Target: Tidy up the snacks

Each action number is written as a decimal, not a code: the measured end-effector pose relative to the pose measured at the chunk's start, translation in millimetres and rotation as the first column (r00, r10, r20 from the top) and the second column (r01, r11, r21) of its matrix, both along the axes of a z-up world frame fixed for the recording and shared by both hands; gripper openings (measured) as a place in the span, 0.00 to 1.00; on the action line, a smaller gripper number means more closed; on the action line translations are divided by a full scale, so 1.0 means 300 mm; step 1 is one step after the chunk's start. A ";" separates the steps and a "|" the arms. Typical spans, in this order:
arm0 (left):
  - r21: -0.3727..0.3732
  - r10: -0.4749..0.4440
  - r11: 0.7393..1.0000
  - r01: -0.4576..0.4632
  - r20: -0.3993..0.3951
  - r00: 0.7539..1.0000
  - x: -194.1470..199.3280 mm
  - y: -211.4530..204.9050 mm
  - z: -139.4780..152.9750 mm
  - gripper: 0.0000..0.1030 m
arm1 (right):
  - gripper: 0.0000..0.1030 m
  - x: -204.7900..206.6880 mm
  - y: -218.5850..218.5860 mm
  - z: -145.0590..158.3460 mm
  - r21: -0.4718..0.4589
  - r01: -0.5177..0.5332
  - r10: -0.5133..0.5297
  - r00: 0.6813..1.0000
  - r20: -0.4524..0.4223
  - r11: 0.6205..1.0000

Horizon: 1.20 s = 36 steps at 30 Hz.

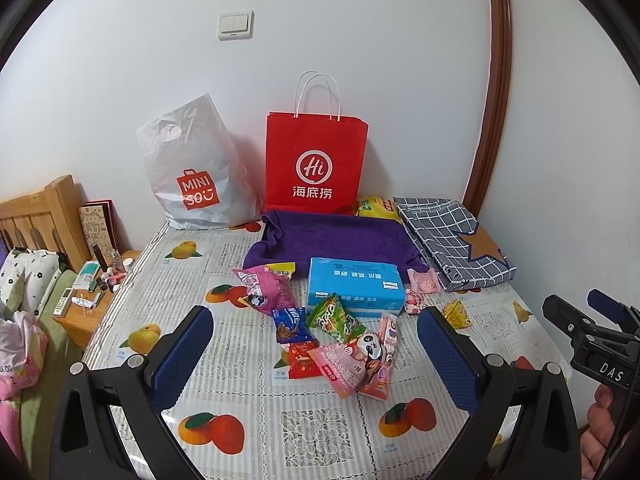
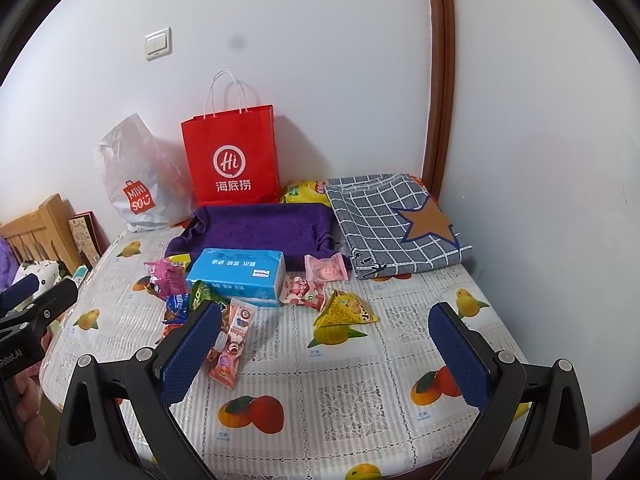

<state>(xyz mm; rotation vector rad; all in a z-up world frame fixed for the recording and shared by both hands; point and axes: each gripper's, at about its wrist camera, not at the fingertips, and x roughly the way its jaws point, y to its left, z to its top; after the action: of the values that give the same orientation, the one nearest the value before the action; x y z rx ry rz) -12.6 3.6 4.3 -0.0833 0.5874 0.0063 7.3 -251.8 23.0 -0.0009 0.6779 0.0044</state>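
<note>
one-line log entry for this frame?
left hand-held gripper: open, empty | right hand-held gripper: open, empty | snacks: loose on table

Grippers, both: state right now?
Left gripper: open, fingers wide, holding nothing, above the snack pile.
Right gripper: open, holding nothing, over the table.

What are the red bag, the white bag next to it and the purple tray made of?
The red bag looks like stiff matte paper: crisp folded edges, twisted white cord handles. The white bag seems thin plastic film, crinkled and slightly see-through, with a punched handle hole. The purple tray appears to be soft fuzzy fabric, perhaps fleece or terry; its walls sag and wrinkle.
</note>
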 end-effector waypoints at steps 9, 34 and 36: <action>0.008 0.002 1.000 -0.002 0.012 1.000 -0.002 0.002 0.000 0.99 | 0.99 0.001 0.008 -0.002 -0.003 -0.007 0.007 1.000 0.004 1.000; 0.033 0.038 0.999 -0.035 -0.085 0.996 0.233 0.050 -0.132 0.99 | 0.99 0.168 -0.014 -0.107 -0.016 -0.029 0.029 0.999 0.023 0.999; 0.026 0.048 0.999 -0.045 -0.122 0.991 0.275 0.066 -0.168 0.99 | 0.99 0.200 -0.025 -0.135 -0.028 -0.016 0.016 1.000 0.002 0.999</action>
<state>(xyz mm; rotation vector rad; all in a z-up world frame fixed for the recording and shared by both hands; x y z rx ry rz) 70.0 23.3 -46.1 -0.0743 0.7077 0.0643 67.3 -259.2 -17.6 -0.0334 0.6753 0.0102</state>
